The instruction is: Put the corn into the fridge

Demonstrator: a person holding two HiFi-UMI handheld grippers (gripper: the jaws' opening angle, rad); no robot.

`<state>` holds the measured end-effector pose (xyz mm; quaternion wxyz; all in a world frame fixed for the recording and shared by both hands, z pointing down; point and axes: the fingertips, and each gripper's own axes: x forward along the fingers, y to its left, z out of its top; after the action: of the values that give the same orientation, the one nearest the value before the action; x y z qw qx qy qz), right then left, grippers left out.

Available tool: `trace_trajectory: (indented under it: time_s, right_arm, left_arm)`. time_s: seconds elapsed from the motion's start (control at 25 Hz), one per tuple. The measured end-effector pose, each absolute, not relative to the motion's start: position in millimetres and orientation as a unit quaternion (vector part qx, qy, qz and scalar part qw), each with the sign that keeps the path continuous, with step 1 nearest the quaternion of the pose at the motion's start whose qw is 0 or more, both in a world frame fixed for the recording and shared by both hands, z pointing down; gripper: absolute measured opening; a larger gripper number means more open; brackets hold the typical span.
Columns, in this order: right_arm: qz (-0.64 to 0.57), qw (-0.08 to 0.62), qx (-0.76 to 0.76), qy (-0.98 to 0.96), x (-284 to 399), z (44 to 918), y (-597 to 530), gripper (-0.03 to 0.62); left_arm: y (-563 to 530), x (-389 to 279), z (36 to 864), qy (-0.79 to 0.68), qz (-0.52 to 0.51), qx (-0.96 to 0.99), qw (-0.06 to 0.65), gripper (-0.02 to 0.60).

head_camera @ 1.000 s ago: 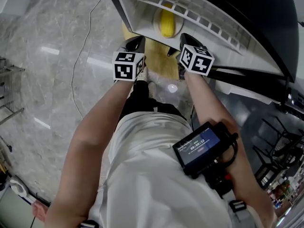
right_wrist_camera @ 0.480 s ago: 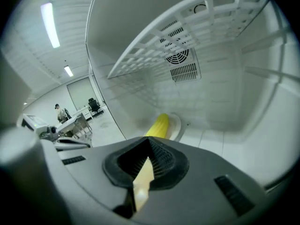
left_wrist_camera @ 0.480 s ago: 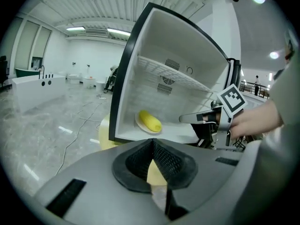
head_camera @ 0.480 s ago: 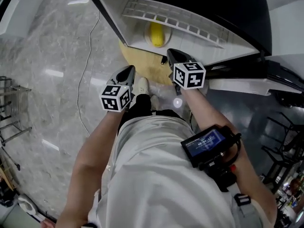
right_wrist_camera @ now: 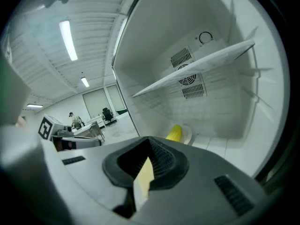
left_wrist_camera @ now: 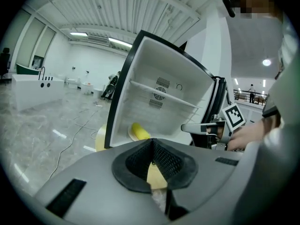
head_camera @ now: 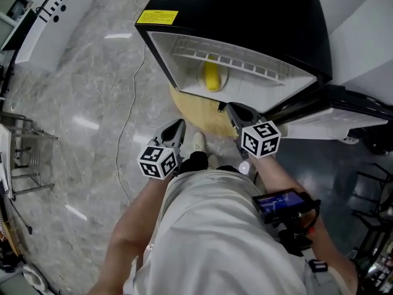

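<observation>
Both left gripper [head_camera: 177, 126] and right gripper [head_camera: 233, 108] were clenched empty; corn [head_camera: 212, 77] lay on the fridge [head_camera: 245, 17] floor, so the door [head_camera: 344, 98] needed gentle closing.

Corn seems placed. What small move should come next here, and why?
Probably move the right gripper to the open door and push it shut: the corn lies on a plate inside the fridge, while that gripper and the left gripper sit outside, shut and empty.
</observation>
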<state>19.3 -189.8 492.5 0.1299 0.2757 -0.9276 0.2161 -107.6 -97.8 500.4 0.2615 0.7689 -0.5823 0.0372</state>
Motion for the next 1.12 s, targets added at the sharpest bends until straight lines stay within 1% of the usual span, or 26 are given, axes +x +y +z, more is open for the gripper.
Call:
trace_trajectory:
  time_s: [0.28, 0.68, 1.12]
  right_arm:
    - [0.212, 0.089, 0.245, -0.942, 33.9, 475.1, -158.6, 0.006]
    - [0.229, 0.077, 0.243, -0.939, 57.3, 476.1, -129.2, 0.006]
    - [0.232, 0.071, 0.239, -0.940, 55.5, 476.8, -125.4, 0.006]
  left_arm:
    - [-84.1, -91.7, 480.3, -0.577, 0.024, 0.781, 0.240, 0.008]
    - [-66.1, -71.7, 472.0, -0.563, 0.034, 0.793, 0.230, 0.008]
    - [-67.4, -59.8, 473.2, -0.552, 0.043, 0.800, 0.230, 0.008]
